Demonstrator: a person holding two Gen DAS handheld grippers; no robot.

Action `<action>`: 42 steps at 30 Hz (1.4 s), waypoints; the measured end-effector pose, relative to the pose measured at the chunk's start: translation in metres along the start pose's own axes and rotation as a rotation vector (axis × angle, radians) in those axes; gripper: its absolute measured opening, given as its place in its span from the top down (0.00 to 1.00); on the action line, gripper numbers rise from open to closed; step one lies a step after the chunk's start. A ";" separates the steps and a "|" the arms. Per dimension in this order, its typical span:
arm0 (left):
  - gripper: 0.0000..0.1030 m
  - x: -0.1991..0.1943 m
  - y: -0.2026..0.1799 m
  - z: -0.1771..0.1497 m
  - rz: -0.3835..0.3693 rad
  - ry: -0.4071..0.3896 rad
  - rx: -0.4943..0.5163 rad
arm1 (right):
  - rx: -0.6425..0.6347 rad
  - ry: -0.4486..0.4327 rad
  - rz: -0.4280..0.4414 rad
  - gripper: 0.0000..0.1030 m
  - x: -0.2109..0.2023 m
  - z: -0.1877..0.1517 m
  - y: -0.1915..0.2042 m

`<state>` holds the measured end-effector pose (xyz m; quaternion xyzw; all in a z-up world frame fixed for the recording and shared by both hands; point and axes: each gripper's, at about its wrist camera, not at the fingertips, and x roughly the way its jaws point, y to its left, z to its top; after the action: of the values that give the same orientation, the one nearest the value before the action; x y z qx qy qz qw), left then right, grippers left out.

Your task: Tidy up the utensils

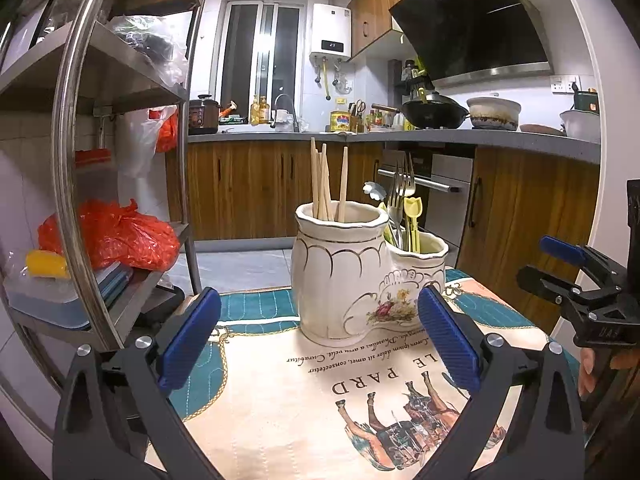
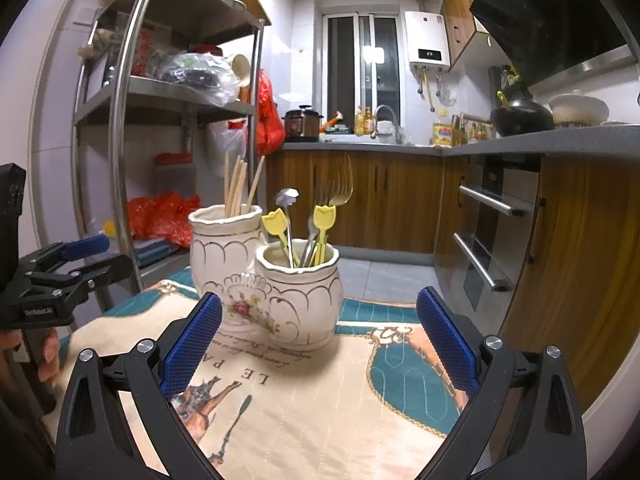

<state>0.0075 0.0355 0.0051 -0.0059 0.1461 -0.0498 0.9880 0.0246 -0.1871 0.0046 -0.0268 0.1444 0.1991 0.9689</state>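
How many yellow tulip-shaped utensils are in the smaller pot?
2: one tulip utensil leans left in the smaller pot, the other stands right beside the forks. More may be hidden inside.

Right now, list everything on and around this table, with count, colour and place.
Double white ceramic utensil holder with gold trim and flower print: one, on the table.
Wooden chopsticks: about five, tan, upright in the taller pot.
Metal forks: at least two, in the shorter pot.
Yellow tulip-topped picks: at least two, shorter pot.
Silver flower-topped utensil: one, shorter pot.
Printed cloth with horse picture and teal border: one, covering the table.
Steel shelf rack: one, left of the table, holding red bags.
Left gripper: open, empty, blue pads.
Right gripper: open, empty, blue pads.
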 end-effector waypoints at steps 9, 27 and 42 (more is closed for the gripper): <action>0.05 -0.001 0.000 0.000 0.004 -0.004 0.007 | 0.015 0.006 -0.010 0.06 0.000 -0.002 -0.002; 0.06 -0.001 -0.002 0.000 0.016 -0.003 0.018 | 0.015 0.006 -0.010 0.06 0.000 -0.002 -0.003; 0.06 -0.001 -0.001 0.000 0.016 -0.003 0.018 | 0.015 0.006 -0.010 0.06 0.000 -0.002 -0.003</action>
<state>0.0067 0.0345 0.0058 0.0038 0.1443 -0.0434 0.9886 0.0251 -0.1899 0.0027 -0.0207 0.1488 0.1928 0.9697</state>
